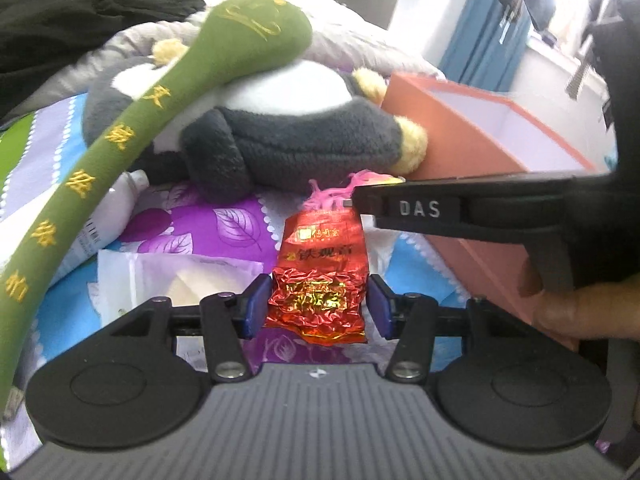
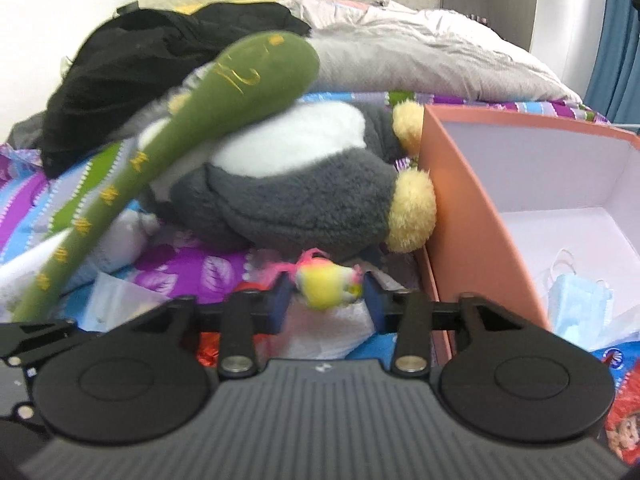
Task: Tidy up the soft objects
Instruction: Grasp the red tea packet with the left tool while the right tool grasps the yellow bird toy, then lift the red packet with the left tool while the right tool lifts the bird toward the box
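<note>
A crinkled red foil packet [image 1: 320, 292] sits between the blue pads [image 1: 256, 308] of my left gripper [image 1: 318, 306], which is shut on its sides just above the patterned bedsheet [image 1: 224, 232]. My right gripper [image 2: 326, 300] is shut on a small yellow and pink fluffy toy [image 2: 328, 284]. In the left wrist view that right gripper [image 1: 354, 200] reaches in from the right, pink strands [image 1: 332, 192] showing at its tip. Behind both lies a grey and white plush penguin [image 1: 280, 136] [image 2: 300, 184], with a long green plush [image 1: 120, 140] [image 2: 200, 120] leaning across it.
An open orange box [image 2: 460, 200] [image 1: 460, 120] with a white inside stands on the right and holds a blue face mask [image 2: 580, 296]. A black garment [image 2: 140, 60] and a grey duvet [image 2: 420, 56] lie behind. Clear plastic wrappers [image 1: 180, 276] lie to the left. A person's finger [image 1: 580, 312] shows.
</note>
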Demonstrator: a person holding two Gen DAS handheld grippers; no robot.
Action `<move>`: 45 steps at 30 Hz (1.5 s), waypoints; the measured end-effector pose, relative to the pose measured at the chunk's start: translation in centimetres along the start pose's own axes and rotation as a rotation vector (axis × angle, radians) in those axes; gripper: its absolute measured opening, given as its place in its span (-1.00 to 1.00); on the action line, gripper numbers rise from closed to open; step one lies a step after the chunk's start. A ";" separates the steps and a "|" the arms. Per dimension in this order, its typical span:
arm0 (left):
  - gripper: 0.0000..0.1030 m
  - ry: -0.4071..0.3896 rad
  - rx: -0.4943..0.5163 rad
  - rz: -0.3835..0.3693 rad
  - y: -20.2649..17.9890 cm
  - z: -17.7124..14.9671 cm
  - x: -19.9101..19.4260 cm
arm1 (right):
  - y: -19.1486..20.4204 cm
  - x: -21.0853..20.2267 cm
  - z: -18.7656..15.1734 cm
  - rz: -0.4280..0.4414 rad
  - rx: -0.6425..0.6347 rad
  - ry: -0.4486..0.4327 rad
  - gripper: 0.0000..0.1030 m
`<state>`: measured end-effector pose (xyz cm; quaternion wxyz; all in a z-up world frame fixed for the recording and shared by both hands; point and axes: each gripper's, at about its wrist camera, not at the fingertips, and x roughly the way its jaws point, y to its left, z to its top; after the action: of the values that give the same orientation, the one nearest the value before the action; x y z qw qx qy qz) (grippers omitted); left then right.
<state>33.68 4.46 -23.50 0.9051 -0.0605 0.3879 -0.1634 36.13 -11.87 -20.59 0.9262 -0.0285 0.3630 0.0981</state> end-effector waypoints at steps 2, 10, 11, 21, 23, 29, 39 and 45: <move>0.12 -0.010 -0.017 0.011 -0.3 0.1 -1.0 | 0.1 -1.3 0.1 0.012 0.000 -0.013 -0.25; 0.12 -0.037 -0.065 0.085 -1.7 -0.7 -5.3 | -0.1 -5.4 -0.9 0.049 0.028 -0.019 -0.27; 0.12 -0.036 -0.078 0.097 -1.7 -0.9 -5.8 | -0.2 -5.9 -1.1 0.049 0.033 -0.015 -0.27; 0.12 -0.010 -0.159 0.162 -1.6 -3.6 -11.1 | -0.4 -10.3 -4.0 0.065 0.053 0.021 -0.29; 0.12 -0.010 -0.176 0.166 -1.6 -3.9 -12.0 | -0.3 -11.1 -4.5 0.072 0.051 0.025 -0.29; 0.12 -0.011 -0.192 0.187 -2.1 -4.7 -14.6 | -0.1 -13.7 -6.2 0.091 0.038 0.039 -0.30; 0.12 0.010 -0.238 0.164 -3.3 -6.0 -15.9 | -0.3 -15.2 -8.1 0.107 0.028 0.067 -0.30; 0.12 0.026 -0.252 0.167 -2.5 -5.1 -14.3 | -0.3 -12.8 -7.8 0.115 0.024 0.109 -0.30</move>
<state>20.16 7.15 -16.66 0.8956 -0.1391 0.4208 -0.0385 21.82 -15.24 -17.63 0.8981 -0.0016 0.4151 0.1452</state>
